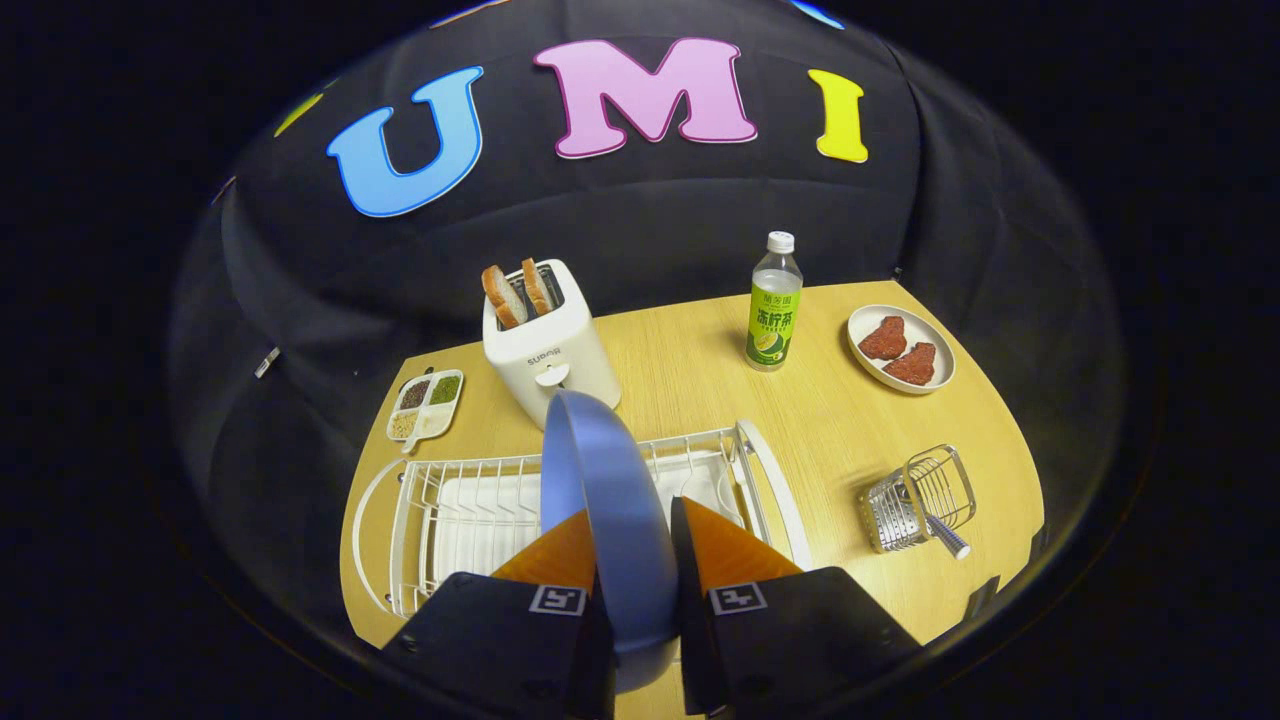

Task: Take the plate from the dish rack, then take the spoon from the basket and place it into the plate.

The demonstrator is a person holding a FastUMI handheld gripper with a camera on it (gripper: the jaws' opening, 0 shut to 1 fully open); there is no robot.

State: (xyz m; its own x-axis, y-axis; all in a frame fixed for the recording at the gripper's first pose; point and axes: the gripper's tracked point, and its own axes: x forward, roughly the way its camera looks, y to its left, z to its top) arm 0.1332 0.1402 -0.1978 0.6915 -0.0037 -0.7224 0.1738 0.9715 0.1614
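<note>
The table (700, 390) carries my dish rack (470, 510), with the toaster (545, 350) beyond it. My gripper (630, 530) clenches the blue plate (610, 500) on edge between both fingers, over the rack. The basket (920, 500) lies tipped to the right, the spoon (945, 537) poking out.

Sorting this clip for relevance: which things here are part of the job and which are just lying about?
Part of the job:
- blue plate, clamped on edge between the claw's fingers
- dish rack
- basket with the spoon

Lying about:
- toaster with bread
- bottle
- dish of meat
- seasoning tray
</note>
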